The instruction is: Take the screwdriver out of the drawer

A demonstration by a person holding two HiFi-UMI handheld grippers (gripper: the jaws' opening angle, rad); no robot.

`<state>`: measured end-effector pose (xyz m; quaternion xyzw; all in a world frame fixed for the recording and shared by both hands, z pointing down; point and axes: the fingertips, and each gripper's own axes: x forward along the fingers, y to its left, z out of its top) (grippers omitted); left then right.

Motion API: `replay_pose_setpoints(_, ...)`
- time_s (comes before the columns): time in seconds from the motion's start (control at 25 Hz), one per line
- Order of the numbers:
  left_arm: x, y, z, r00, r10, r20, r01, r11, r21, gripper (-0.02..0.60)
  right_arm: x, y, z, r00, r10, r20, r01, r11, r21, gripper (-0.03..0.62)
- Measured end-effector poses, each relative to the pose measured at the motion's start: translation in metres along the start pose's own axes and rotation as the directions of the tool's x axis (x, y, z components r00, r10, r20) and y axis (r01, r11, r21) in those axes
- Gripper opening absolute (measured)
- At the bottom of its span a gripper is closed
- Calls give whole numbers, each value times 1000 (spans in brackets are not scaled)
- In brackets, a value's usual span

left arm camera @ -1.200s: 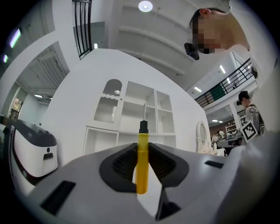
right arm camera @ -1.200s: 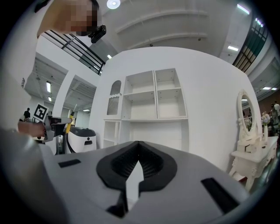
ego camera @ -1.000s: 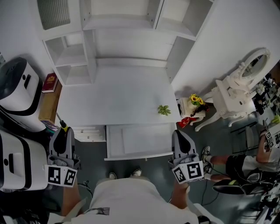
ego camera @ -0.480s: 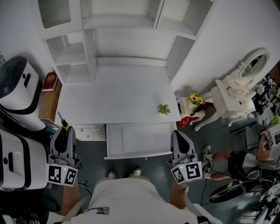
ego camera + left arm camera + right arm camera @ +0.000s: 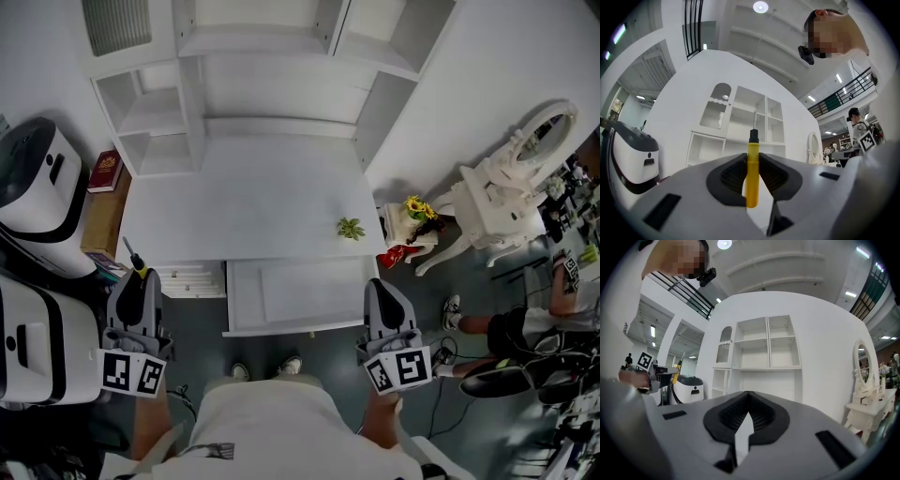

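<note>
Little has shifted since a second ago: only the bystander's legs (image 5: 489, 330), far right of the fingers, have moved. On the left gripper (image 5: 751, 161) the fingers clench the yellow screwdriver (image 5: 751, 180) at mid-handle, its shaft poking past the fingertips, already out of the open drawer (image 5: 300, 295). On the right gripper (image 5: 747, 411) the fingers are pressed together on nothing. The screwdriver looks light, stiff and smooth, so the handle is the sensible hold. I can read no writing, and the marker cubes (image 5: 131, 375) carry only patterns.

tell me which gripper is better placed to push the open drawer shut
Right, probably. The right gripper is shut and empty beside the drawer's front corner; the left gripper holds the screwdriver, further off.
</note>
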<state>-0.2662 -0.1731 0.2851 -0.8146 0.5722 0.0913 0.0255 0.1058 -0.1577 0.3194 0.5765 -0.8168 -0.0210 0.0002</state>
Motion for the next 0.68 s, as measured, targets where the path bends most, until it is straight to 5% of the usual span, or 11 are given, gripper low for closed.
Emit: replay_pose_setpoints(0.68, -23, 15, 6, 1000, -1, 19, 1, 1000, -7, 86, -6, 31, 2, 1000, 7, 10, -6, 1000, -8, 8)
